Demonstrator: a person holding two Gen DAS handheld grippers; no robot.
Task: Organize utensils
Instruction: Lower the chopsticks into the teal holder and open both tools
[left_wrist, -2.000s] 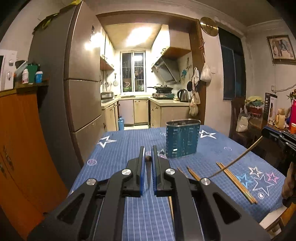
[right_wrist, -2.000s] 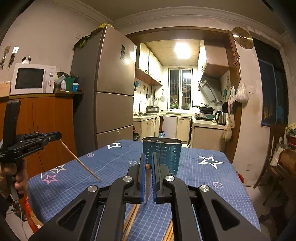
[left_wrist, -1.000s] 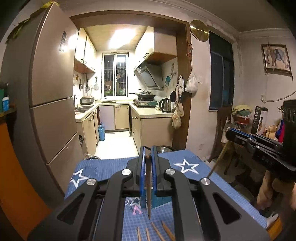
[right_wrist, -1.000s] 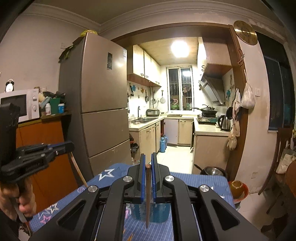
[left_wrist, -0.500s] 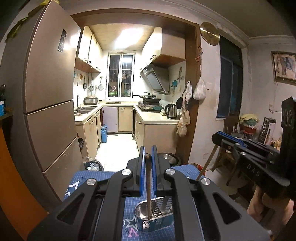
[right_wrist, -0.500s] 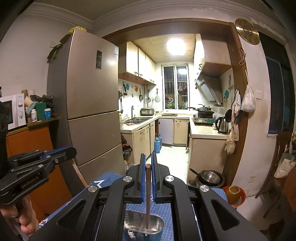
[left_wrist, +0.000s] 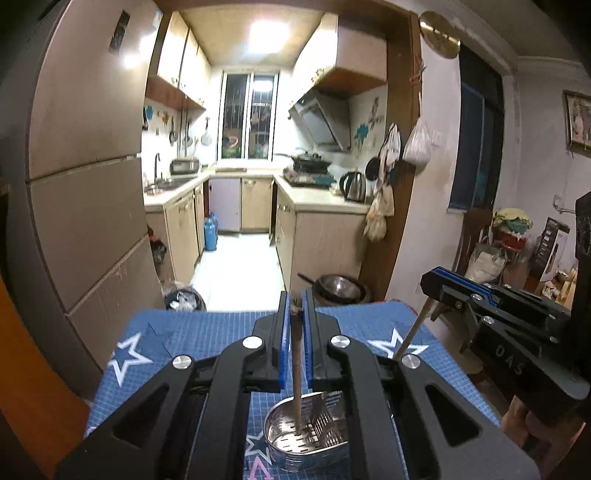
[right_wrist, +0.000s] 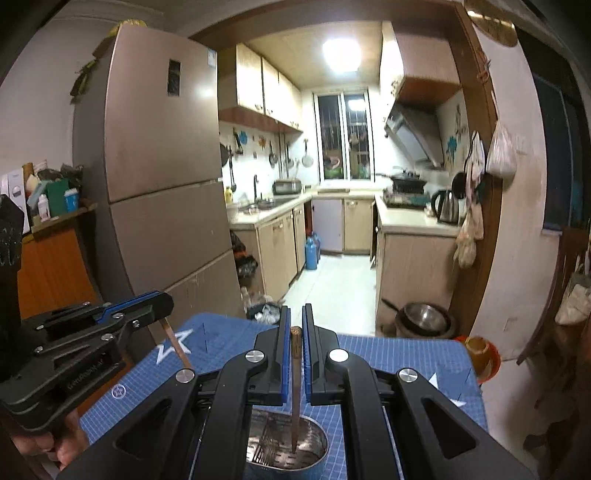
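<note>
Both claws were pinching a chopstick apiece, held upright so each tip could drop straight into the metal holder (left_wrist: 308, 435) standing near the middle of the bench (left_wrist: 192, 336) with its blue starred cloth. The left claw (left_wrist: 296, 317) held its chopstick (left_wrist: 295, 376) with the tip already inside the holder's rim; the right claw (right_wrist: 296, 332) had its darker chopstick (right_wrist: 295, 398) likewise dipping into the other half. A perforated divider (left_wrist: 325, 417) split the holder, and I judged it the only thing likely to snag a tip. Beyond the far edge stood a fridge (right_wrist: 162, 155) and a steel basin (right_wrist: 424, 317) on the floor, well apart.
</note>
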